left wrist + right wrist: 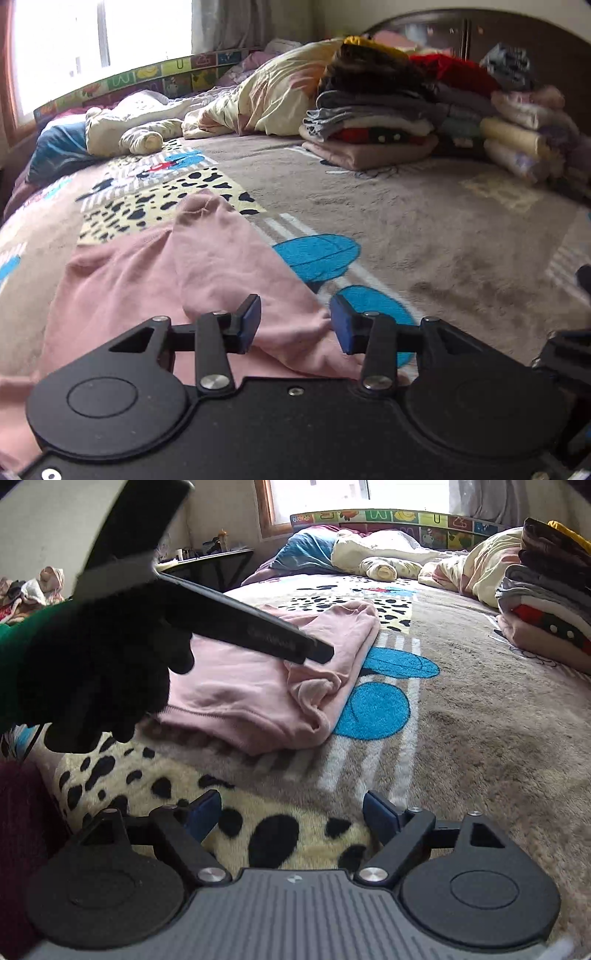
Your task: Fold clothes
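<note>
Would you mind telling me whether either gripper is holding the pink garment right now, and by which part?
Neither holds it. The left gripper is open just above the pink garment, pads not pressing. The right gripper is open over the blanket.

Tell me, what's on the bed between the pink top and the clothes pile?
Only bare blanket between the pink top and the pile, seen in the right wrist view.

The pink garment was soft, matt cloth. The blanket under it looked fuzzy and thick. The left gripper was matt black plastic with shiny metal screws. At two o'clock, the stack of folded clothes was cloth too.
</note>
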The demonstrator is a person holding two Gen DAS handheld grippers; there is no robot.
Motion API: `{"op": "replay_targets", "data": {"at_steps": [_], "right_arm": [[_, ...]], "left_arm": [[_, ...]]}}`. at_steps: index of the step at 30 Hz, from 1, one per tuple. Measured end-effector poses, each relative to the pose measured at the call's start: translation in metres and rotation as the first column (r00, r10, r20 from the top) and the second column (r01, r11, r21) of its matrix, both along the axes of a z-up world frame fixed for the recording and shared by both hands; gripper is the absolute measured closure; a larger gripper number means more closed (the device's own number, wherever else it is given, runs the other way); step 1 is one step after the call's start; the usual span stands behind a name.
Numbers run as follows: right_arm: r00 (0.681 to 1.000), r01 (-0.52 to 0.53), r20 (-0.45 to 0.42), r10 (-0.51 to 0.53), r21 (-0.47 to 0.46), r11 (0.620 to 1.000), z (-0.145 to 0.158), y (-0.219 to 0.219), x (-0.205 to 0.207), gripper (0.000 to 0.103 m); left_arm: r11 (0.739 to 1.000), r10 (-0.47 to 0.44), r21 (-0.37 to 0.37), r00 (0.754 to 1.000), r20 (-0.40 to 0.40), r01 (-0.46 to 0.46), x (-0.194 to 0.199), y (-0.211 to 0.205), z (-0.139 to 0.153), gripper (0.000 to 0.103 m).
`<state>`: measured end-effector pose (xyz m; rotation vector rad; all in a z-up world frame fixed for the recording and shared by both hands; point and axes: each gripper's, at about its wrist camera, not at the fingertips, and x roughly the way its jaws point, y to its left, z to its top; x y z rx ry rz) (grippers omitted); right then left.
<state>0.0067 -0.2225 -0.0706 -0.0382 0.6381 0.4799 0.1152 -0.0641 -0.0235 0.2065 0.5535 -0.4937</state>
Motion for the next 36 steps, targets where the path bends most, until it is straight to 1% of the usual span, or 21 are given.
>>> {"op": "replay_targets", "data": {"at_steps": [2, 4, 6, 11, 13, 14, 15, 16, 17, 18, 19, 21, 23, 25, 26, 27, 28, 29, 32, 34, 36], "right_arm": [[1.0, 0.0, 0.0, 0.0, -0.016, 1.0, -0.001, -0.001, -0.008, 0.019], [1.0, 0.005, -0.006, -0.005, -0.022, 1.0, 0.0, -0.002, -0.014, 0.019], [1.0, 0.009, -0.013, -0.009, -0.024, 1.0, 0.0, -0.003, -0.022, 0.018], [1.0, -0.005, -0.016, 0.004, -0.039, 0.999, 0.005, -0.012, -0.037, 0.019], [0.999, 0.021, -0.045, -0.02, 0.019, 1.0, 0.011, -0.033, -0.033, 0.026], [0.997, 0.037, -0.062, -0.034, 0.053, 0.998, 0.014, -0.044, -0.03, 0.028], [0.994, 0.075, -0.092, -0.064, 0.119, 0.99, 0.017, -0.062, -0.025, 0.028], [0.986, 0.125, -0.131, -0.1, 0.201, 0.972, 0.018, -0.082, -0.019, 0.03], [0.974, 0.193, -0.172, -0.148, 0.288, 0.938, 0.019, -0.102, -0.011, 0.032], [0.96, 0.254, -0.203, -0.192, 0.343, 0.904, 0.019, -0.116, -0.002, 0.034], [0.955, 0.276, -0.203, -0.215, 0.345, 0.897, 0.021, -0.12, 0.01, 0.039], [0.953, 0.289, -0.178, -0.243, 0.312, 0.905, 0.028, -0.118, 0.039, 0.041], [0.961, 0.269, -0.152, -0.232, 0.312, 0.911, 0.035, -0.108, 0.073, 0.041], [0.973, 0.226, -0.122, -0.197, 0.305, 0.925, 0.041, -0.09, 0.115, 0.043], [0.978, 0.201, -0.111, -0.174, 0.306, 0.931, 0.044, -0.08, 0.135, 0.047], [0.983, 0.175, -0.099, -0.151, 0.306, 0.936, 0.046, -0.07, 0.156, 0.05], [0.986, 0.158, -0.104, -0.133, 0.296, 0.942, 0.046, -0.059, 0.179, 0.058], [0.986, 0.151, -0.116, -0.123, 0.277, 0.949, 0.043, -0.05, 0.2, 0.062], [0.983, 0.145, -0.143, -0.111, 0.252, 0.957, 0.037, -0.029, 0.252, 0.065], [0.981, 0.139, -0.165, -0.097, 0.262, 0.955, 0.03, -0.022, 0.272, 0.068], [0.98, 0.116, -0.189, -0.066, 0.267, 0.957, 0.023, -0.016, 0.288, 0.083]], "left_arm": [[0.999, -0.012, -0.034, 1.0, -0.004, 0.012, -0.015, 0.0, -0.008, 0.062], [0.999, -0.008, -0.038, 1.0, 0.001, 0.008, -0.021, -0.005, -0.016, 0.062], [0.998, 0.014, -0.062, 1.0, -0.004, -0.014, -0.022, -0.009, -0.021, 0.062], [0.996, 0.07, -0.058, 0.998, -0.005, -0.07, -0.036, -0.02, -0.025, 0.062], [0.995, 0.089, -0.037, 0.996, 0.016, -0.088, -0.043, -0.023, -0.026, 0.062], [0.995, 0.096, -0.038, 0.995, 0.02, -0.095, -0.045, -0.024, -0.026, 0.064], [0.994, 0.104, -0.038, 0.994, 0.023, -0.103, -0.048, -0.025, -0.026, 0.067], [0.993, 0.117, -0.035, 0.993, 0.027, -0.116, -0.048, -0.026, -0.026, 0.068], [0.991, 0.131, -0.032, 0.991, 0.031, -0.13, -0.048, -0.027, -0.026, 0.068], [0.989, 0.146, -0.028, 0.989, 0.029, -0.146, -0.047, -0.028, -0.026, 0.069], [0.987, 0.161, -0.034, 0.987, 0.02, -0.16, -0.047, -0.028, -0.028, 0.069], [0.981, 0.19, -0.041, 0.982, 0.009, -0.19, -0.043, -0.03, -0.028, 0.069], [0.978, 0.206, -0.019, 0.979, 0.005, -0.206, -0.038, -0.035, -0.029, 0.07], [0.974, 0.227, 0.002, 0.974, -0.013, -0.227, -0.036, -0.038, -0.035, 0.08], [0.972, 0.234, 0.006, 0.972, -0.013, -0.234, -0.036, -0.039, -0.036, 0.085], [0.97, 0.241, 0.01, 0.97, -0.013, -0.241, -0.036, -0.041, -0.038, 0.086], [0.969, 0.248, 0.014, 0.969, -0.013, -0.248, -0.035, -0.042, -0.039, 0.087], [0.966, 0.259, 0.012, 0.966, -0.014, -0.259, -0.037, -0.044, -0.04, 0.09], [0.96, 0.281, 0.012, 0.959, -0.017, -0.281, -0.039, -0.048, -0.041, 0.093], [0.957, 0.29, 0.005, 0.957, -0.025, -0.29, -0.039, -0.047, -0.041, 0.093], [0.957, 0.29, -0.001, 0.957, -0.03, -0.29, -0.039, -0.045, -0.042, 0.094]]}}
